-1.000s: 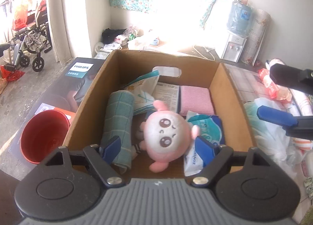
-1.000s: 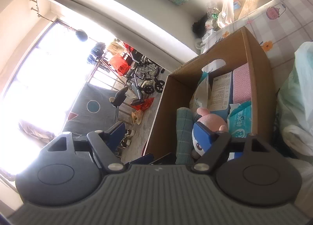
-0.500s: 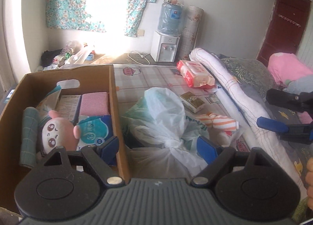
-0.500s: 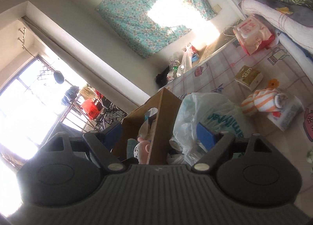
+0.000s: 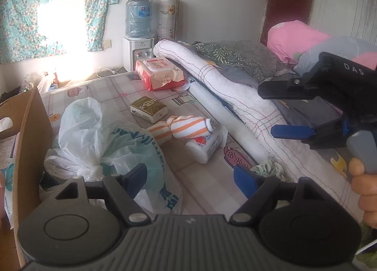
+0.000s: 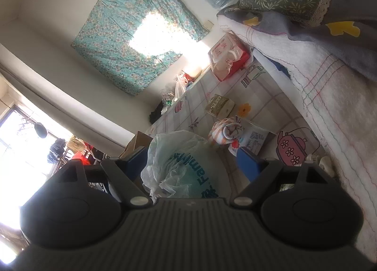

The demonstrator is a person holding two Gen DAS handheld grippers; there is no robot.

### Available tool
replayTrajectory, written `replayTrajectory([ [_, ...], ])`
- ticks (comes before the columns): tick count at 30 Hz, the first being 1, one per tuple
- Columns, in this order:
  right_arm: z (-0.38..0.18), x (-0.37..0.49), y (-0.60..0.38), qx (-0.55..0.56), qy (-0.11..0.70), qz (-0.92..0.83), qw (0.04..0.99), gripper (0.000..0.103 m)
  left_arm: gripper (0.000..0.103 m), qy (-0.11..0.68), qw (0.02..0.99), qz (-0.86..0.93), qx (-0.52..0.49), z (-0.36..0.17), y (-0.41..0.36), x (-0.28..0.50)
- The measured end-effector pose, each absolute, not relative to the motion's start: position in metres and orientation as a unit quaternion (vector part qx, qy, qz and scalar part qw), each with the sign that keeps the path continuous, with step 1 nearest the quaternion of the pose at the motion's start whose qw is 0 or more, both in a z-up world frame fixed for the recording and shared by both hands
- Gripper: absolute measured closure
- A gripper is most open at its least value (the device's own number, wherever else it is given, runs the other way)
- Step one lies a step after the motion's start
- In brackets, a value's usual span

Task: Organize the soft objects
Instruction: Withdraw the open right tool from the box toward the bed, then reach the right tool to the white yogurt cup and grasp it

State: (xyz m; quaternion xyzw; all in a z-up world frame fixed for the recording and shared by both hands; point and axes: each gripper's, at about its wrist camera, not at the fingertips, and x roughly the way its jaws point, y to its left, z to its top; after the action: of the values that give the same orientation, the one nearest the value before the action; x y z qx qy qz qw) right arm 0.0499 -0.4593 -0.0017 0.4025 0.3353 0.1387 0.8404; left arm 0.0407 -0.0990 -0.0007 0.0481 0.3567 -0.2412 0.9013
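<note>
Mattress [image 5: 113, 87]: carries all loose items; bedding roll [image 5: 235, 77] runs along its right edge.

Box [image 5: 28, 134]: cardboard, at the mattress's left edge, already holding packs.

Bag [image 5: 94, 139]: thin white plastic, crumpled, just beside the box wall. Judged very light, slippery and shapeless; best pinched at a gathered fold.

Wipes pack [image 5: 160, 72]: red, at the far edge. Soft-sided, somewhat heavier by appearance; take across its short side.

Towel [image 5: 183, 127]: orange-striped roll, mid-mattress, lying on a white pouch [image 5: 207, 146]. Soft, compressible, not fragile; grip across the middle of the roll so it does not unwind.

Tissue pack [image 5: 148, 108]: small, beyond the towel, apart from it. Light and yielding.

Left gripper [image 5: 190, 176]: low over the near mattress, jaws well apart, having just narrowed a little. Nothing between them; the left finger stands before the bag, contact not determinable.

Right gripper [image 5: 282, 110]: over the bedding at the right edge, jaws spread wide, holding nothing.

Judgement: towel is the likeliest next pick.
</note>
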Motion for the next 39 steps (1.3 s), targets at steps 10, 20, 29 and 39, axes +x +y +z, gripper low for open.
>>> replayTrajectory([
  [10,-0.036,0.105,-0.454,0.285,0.401,0.103,0.864,0.061,0.048,0.404,0.879,-0.245,0.061,-0.034,-0.138,0.088],
  [20,-0.059,0.166,-0.452,0.241,0.437,0.122,0.858,0.087,0.053,0.439,0.864,-0.241,0.050,-0.055,-0.156,0.127],
  [29,-0.066,0.177,-0.453,0.249,0.443,0.158,0.847,0.091,0.054,0.455,0.854,-0.253,0.026,-0.063,-0.167,0.145],
  [39,-0.066,0.164,-0.454,0.264,0.461,0.165,0.831,0.092,0.051,0.483,0.836,-0.260,-0.016,-0.070,-0.161,0.150],
])
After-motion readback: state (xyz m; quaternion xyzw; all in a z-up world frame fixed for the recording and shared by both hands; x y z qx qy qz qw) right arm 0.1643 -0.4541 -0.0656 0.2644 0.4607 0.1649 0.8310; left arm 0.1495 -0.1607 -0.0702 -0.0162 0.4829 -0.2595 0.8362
